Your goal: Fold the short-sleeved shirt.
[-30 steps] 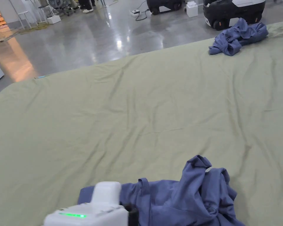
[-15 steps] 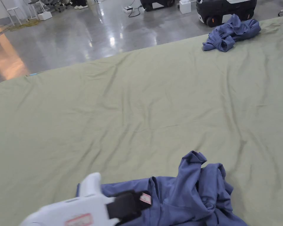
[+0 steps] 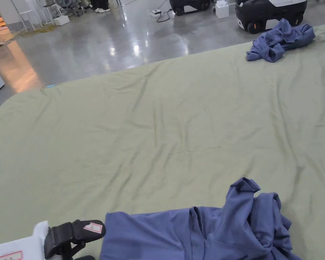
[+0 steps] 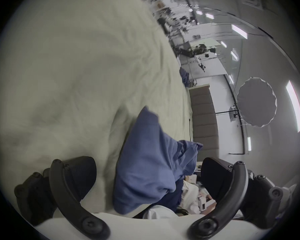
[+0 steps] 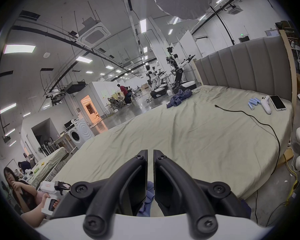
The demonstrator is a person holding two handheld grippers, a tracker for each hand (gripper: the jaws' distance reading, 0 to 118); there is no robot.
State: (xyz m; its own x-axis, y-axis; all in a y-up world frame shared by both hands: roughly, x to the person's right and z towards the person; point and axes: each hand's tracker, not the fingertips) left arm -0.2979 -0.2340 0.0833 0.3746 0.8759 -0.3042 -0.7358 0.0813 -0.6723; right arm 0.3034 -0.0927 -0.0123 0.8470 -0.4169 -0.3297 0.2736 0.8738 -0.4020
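Blue short-sleeved cotton shirt point(image 3: 206, 233): crumpled, long axis from 9 to 3 o'clock; nearer left gripper point(image 3: 78, 237) at 9 o'clock, wide open, empty. Right gripper point(image 5: 150, 178) nearly closed; whether gripping cloth, cannot tell.

No legible text, only blurred stickers on the left hand-held gripper point(image 3: 73, 237).

This is a big robot lab in a wide hall. A bed point(image 5: 189, 131) with a green sheet stands on a shiny grey floor point(image 3: 101, 44). Tall robots point(image 5: 175, 72) on wheels wait behind it. A washing machine point(image 5: 78, 134) sits by a wall, and long lights point(image 5: 19, 49) hang high up.
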